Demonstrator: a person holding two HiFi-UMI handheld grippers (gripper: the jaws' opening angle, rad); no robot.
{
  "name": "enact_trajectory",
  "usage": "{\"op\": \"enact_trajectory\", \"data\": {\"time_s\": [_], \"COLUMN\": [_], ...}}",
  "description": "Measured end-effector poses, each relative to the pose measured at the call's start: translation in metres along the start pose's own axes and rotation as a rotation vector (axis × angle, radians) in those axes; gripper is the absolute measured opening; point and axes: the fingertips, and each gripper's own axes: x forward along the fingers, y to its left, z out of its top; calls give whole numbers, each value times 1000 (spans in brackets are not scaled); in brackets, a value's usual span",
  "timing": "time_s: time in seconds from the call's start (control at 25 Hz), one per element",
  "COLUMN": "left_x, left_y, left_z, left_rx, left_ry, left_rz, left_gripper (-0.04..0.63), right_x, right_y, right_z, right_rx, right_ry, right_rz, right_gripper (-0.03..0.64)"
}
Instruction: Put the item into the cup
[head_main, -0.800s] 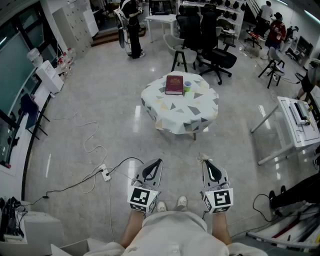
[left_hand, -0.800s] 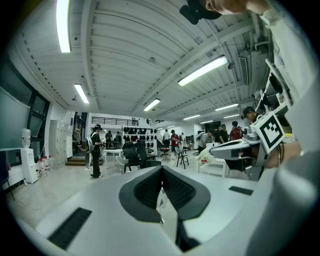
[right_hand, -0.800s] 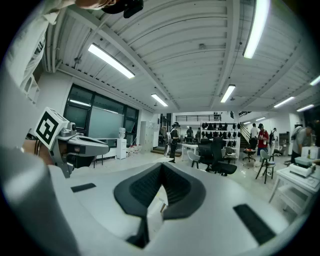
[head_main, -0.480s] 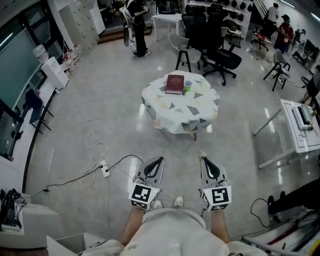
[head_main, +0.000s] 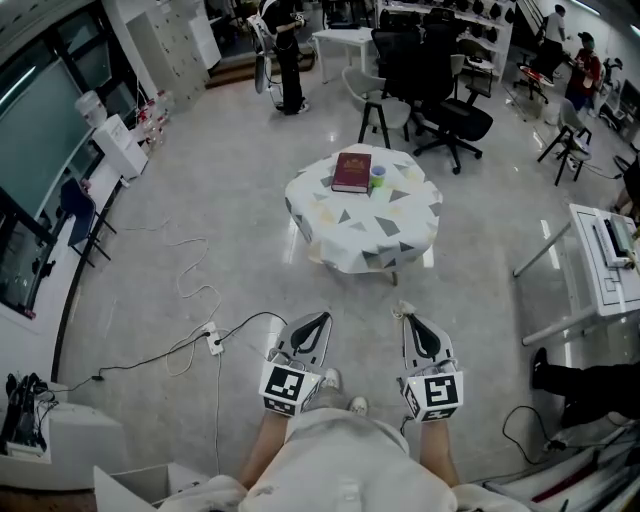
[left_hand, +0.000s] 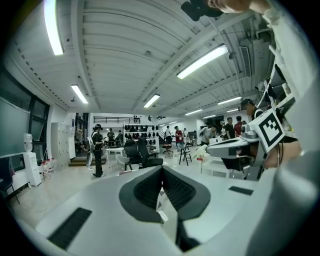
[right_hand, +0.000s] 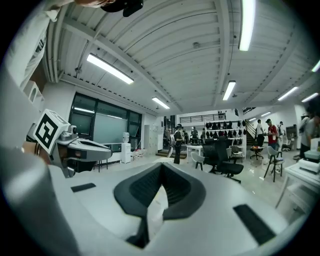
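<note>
Standing well back from the table (head_main: 372, 232), the person holds 2 grippers low and side by side, both aimed forward. The left gripper (left_hand: 161, 169) has its fingers pressed together at the tips and nothing is caught in them; through the slit below the tips a bit of patterned tablecloth shows. The right gripper (right_hand: 161, 166) is also closed, and its fingers pinch a small pale item (head_main: 403, 311) that pokes out just past the tips in the head view and fills the slit between them in the right gripper view. What the item is made of cannot be told.

Far ahead of both sets of fingers, well apart from them, stands the table under a white cloth with grey and yellow triangles. On its far part lies a dark red book (head_main: 351, 171), and a small cup (head_main: 377, 176) stands upright just beside the book, on the side toward the right fingers. Whether cup and book touch cannot be told.

Off to the side of the left fingers, a cable (head_main: 190, 345) runs across the pale floor to a power strip (head_main: 213, 343). Behind the fingertips, between the 2 grippers, the person's shoes (head_main: 343, 393) show. Beyond the table, black office chairs (head_main: 440, 85) stand in a group, and a few people stand further off in the room.
</note>
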Motion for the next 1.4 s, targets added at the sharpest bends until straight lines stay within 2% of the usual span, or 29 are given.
{"op": "enact_trajectory", "data": {"time_s": [0.32, 0.56, 0.92, 1.08, 1.4], "left_x": [41, 74, 103, 113, 140], "left_y": [26, 66, 126, 141, 161], "left_z": [1, 3, 3, 1, 2], "left_rx": [-23, -32, -50, -52, -70], "left_ry": [-16, -31, -41, -49, -51], "left_rz": [-36, -60, -107, -138, -163], "left_gripper": [12, 12, 12, 12, 12], "right_x": [38, 84, 144, 156, 185], "right_y": [-11, -19, -5, -3, -10], "right_z": [3, 7, 13, 12, 7], "right_rx": [-20, -33, -53, -50, -56], "right_ry": [19, 38, 54, 64, 94], "right_rz": [-21, -49, -96, -130, -144], "right_gripper": [5, 5, 5, 5, 5]}}
